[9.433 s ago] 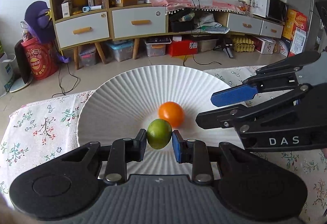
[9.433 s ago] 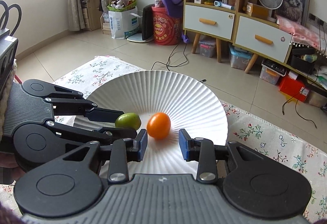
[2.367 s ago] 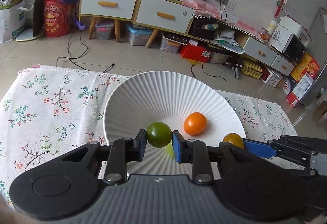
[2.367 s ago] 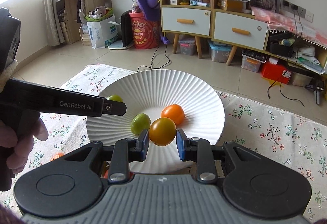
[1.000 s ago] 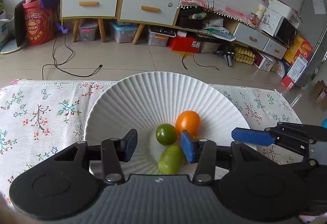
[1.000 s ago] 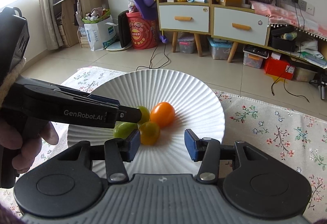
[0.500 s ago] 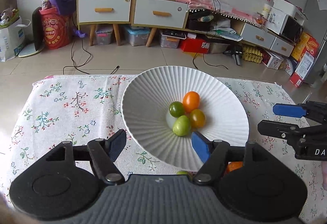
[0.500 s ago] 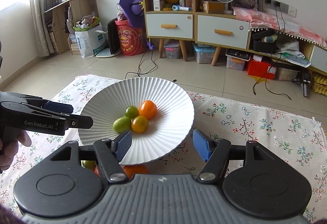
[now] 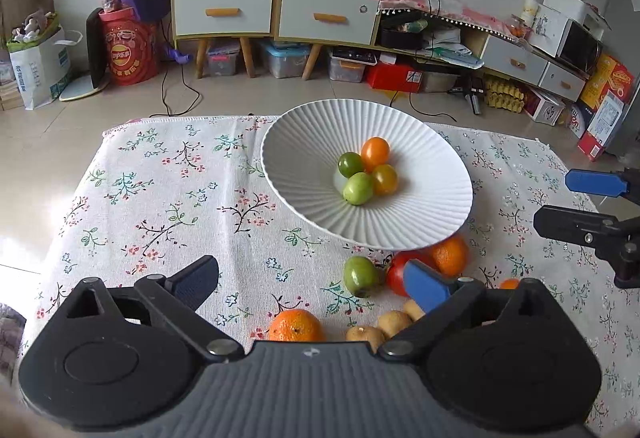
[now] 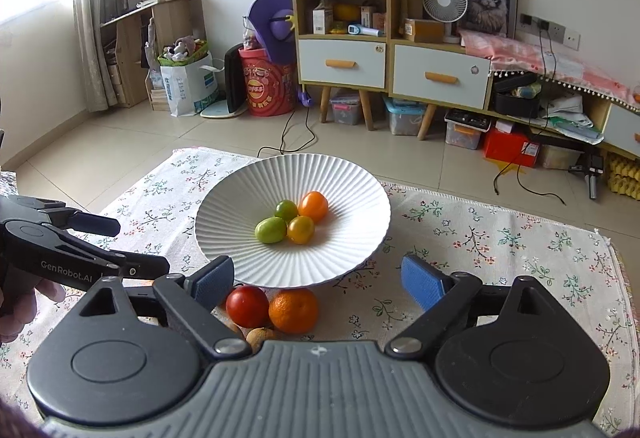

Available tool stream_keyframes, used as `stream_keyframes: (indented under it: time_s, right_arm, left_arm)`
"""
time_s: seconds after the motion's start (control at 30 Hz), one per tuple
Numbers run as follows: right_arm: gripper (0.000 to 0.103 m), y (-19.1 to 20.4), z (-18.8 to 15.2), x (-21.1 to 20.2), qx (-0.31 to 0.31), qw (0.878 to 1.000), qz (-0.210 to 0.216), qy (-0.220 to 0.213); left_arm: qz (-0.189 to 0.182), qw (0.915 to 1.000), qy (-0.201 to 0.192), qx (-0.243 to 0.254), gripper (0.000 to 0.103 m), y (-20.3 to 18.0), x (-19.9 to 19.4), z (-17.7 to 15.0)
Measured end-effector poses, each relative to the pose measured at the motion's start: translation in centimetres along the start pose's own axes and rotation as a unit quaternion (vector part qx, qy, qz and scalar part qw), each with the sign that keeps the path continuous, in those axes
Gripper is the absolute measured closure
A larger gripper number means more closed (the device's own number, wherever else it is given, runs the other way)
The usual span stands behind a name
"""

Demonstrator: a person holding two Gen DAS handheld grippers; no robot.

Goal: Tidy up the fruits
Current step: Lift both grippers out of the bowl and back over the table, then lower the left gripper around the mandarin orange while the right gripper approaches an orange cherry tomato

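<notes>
A white ribbed plate (image 9: 420,222) (image 10: 352,198) on the floral cloth holds several small tomatoes: a dark green one (image 9: 350,163), an orange one (image 9: 375,152), a yellow-orange one (image 9: 385,179) and a light green one (image 9: 358,188). Loose fruit lies in front of the plate: a green fruit (image 9: 361,275), a red tomato (image 10: 247,306), an orange (image 10: 293,310), a second orange (image 9: 295,325) and brown longans (image 9: 394,323). My left gripper (image 9: 310,284) is open and empty above the loose fruit. My right gripper (image 10: 318,284) is open and empty, near the plate's front edge.
The floral tablecloth (image 9: 168,198) covers the table; its far edge drops to a tiled floor. Cabinets (image 10: 400,70), boxes and a red bucket (image 10: 264,86) stand well behind. Each gripper shows in the other's view, at the right (image 9: 592,206) and left (image 10: 80,246).
Both grippers have pulled back and up from the plate and opened wider. The loose fruit in front of the plate has come into view. The tomatoes in the plate have not moved.
</notes>
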State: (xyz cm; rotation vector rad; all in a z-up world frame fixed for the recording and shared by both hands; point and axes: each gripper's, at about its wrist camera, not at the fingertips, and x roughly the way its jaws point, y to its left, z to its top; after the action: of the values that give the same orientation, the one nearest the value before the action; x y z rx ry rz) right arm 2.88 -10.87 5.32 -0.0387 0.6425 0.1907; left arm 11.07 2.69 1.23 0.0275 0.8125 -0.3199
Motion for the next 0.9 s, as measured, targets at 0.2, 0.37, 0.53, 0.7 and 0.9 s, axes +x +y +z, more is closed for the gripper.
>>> stream_keyframes:
  time_s: [0.2,0.37,0.53,0.7,0.9]
  right_arm:
    - [0.004,0.1,-1.0,-0.2,0.007,1.0,-0.002,0.002]
    - [0.002,0.6,-2.1,-0.5,-0.002,1.0,-0.001,0.004]
    - [0.002,1.1,-2.9,-0.7,-0.01,1.0,0.003,0.008]
    - [0.001,1.7,-3.9,-0.6,-0.03,0.999,0.006,0.015]
    - [0.001,2.0,-5.5,0.1,-0.038,0.999,0.0,0.034]
  left_arm:
    - [0.003,1.0,0.008,-0.002,0.009,-0.1,-0.6,-1.5]
    - [0.011,0.9996,0.025,0.012,0.009,-0.2,-0.4,-3.1]
    - [0.001,0.9987,0.051,-0.002,0.009,0.1,-0.2,-4.4]
    - [0.005,0.9984,0.055,0.01,0.009,0.0,-0.3,-5.8]
    - [0.019,0.9981,0.048,0.035,0.009,0.1,0.1,-7.2]
